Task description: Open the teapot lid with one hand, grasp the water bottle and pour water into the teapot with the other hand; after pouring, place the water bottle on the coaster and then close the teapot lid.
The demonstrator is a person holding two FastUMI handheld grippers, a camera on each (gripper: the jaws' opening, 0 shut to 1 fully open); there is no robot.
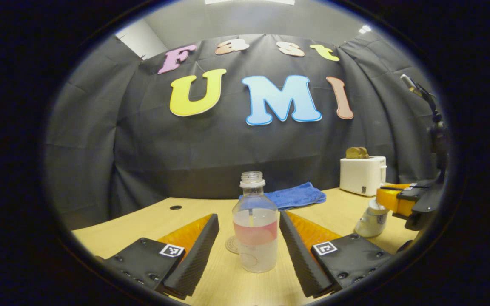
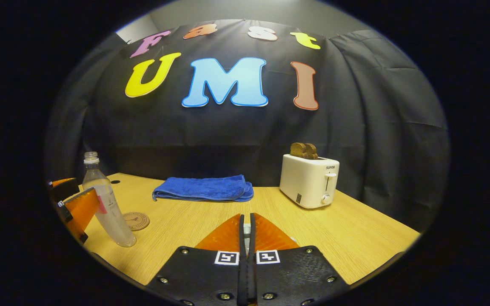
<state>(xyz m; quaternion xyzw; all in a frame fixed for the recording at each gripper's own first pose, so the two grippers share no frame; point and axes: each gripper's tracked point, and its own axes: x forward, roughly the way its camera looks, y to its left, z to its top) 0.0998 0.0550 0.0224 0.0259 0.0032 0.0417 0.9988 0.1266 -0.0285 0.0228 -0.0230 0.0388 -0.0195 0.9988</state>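
Observation:
A clear uncapped water bottle [image 1: 255, 231], part full, stands on the wooden table [image 1: 228, 284]. My left gripper [image 1: 249, 219] is open, one finger on each side of the bottle, with small gaps. Just behind the bottle lies a round coaster [image 1: 231, 245]. At the far right a white teapot [image 1: 371, 222] stands with my right gripper [image 1: 391, 197] at its top. In the right gripper view, my right gripper [image 2: 247, 217] is shut on a thin white piece, the teapot lid [image 2: 247, 231]; the pot itself is hidden below. I cannot tell whether the lid is lifted. The bottle [image 2: 109, 208], coaster [image 2: 135, 221] and left gripper [image 2: 77, 199] sit at the left.
A folded blue towel [image 2: 204, 189] lies at the back of the table. A white toaster [image 2: 311, 180] holding bread stands at the back right. A small dark hole [image 1: 175, 207] marks the table's back left.

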